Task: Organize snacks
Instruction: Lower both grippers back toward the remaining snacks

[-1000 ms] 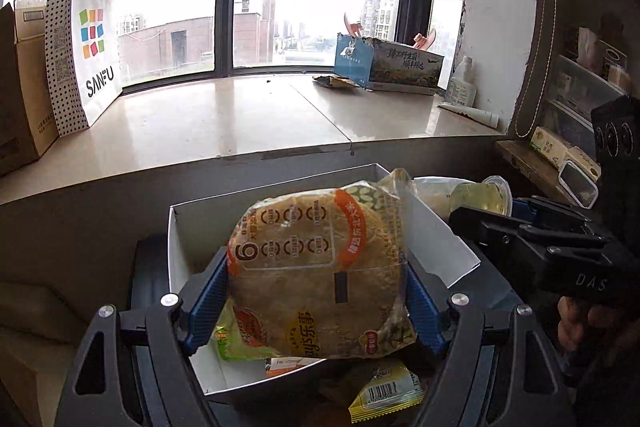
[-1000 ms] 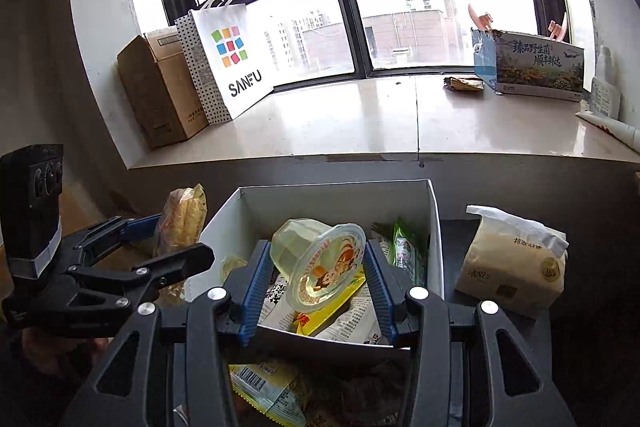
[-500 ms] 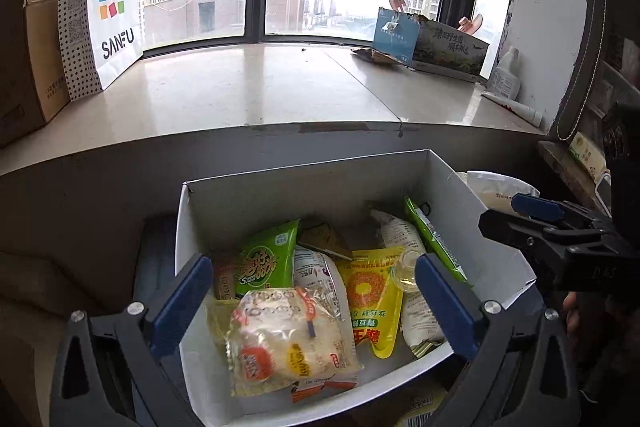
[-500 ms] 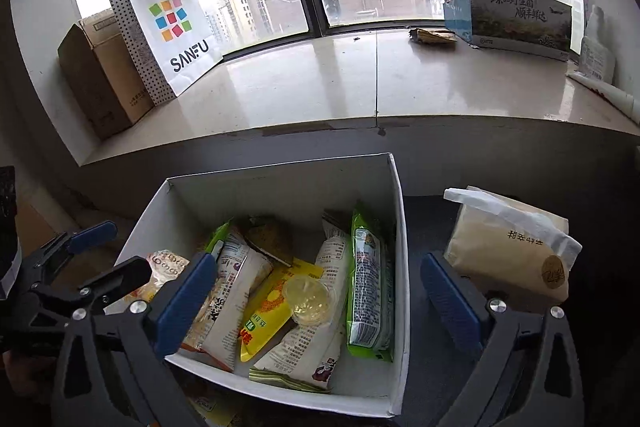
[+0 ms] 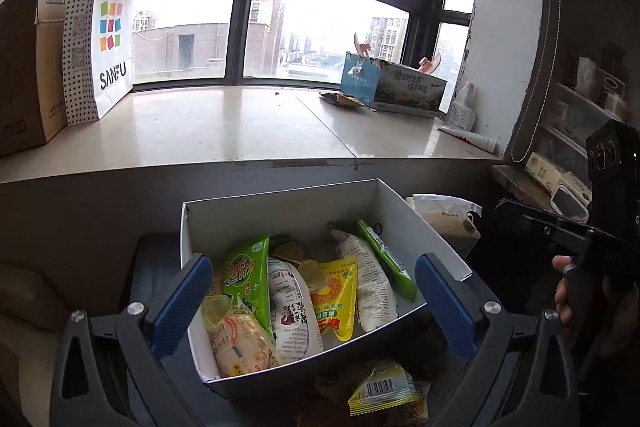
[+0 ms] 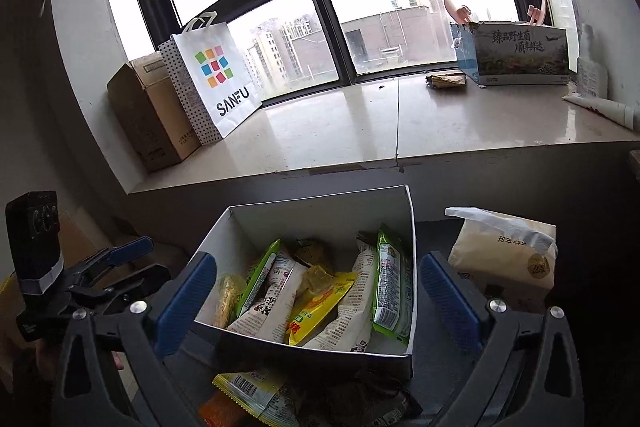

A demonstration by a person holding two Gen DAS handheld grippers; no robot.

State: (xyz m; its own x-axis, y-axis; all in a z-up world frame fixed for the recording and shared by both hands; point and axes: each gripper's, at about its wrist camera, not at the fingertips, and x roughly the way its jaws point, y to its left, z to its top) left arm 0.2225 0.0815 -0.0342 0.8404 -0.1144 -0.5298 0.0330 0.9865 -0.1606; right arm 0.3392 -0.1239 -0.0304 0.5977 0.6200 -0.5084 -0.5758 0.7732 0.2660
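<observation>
Two grippers hang over a white cardboard box [image 5: 280, 215] of snacks, and both have their blue-padded fingers spread wide apart with nothing between them. In the left wrist view the left gripper [image 5: 312, 301] straddles the box's near corner; in the right wrist view the right gripper [image 6: 316, 301] does the same from the other side, its fingers [image 6: 188, 301] flanking the box's front wall.

Inside the box the packets lie loosely side by side — a round cake in clear wrap [image 5: 240, 341] at the near left corner, a green packet [image 5: 246, 279] leaning just behind it, a white packet with dark print [image 5: 294, 307] next to that, then a yellow pouch [image 5: 334, 301] with a small clear jelly cup [image 5: 312, 271] resting on its upper end. Further right sit a long white packet [image 5: 370, 283] and a slim green stick packet [image 5: 386, 265] against the right wall.

Outside the box, a yellow packet with a barcode [image 5: 386, 393] lies just in front of it on the dark worktop, and a beige paper bag [image 6: 504, 255] stands just beside the box's right wall. Behind everything runs a pale window sill [image 6: 360, 131] carrying a SANFU paper bag [image 6: 212, 79], a brown carton [image 6: 148, 115] and a printed blue box [image 6: 516, 53].
</observation>
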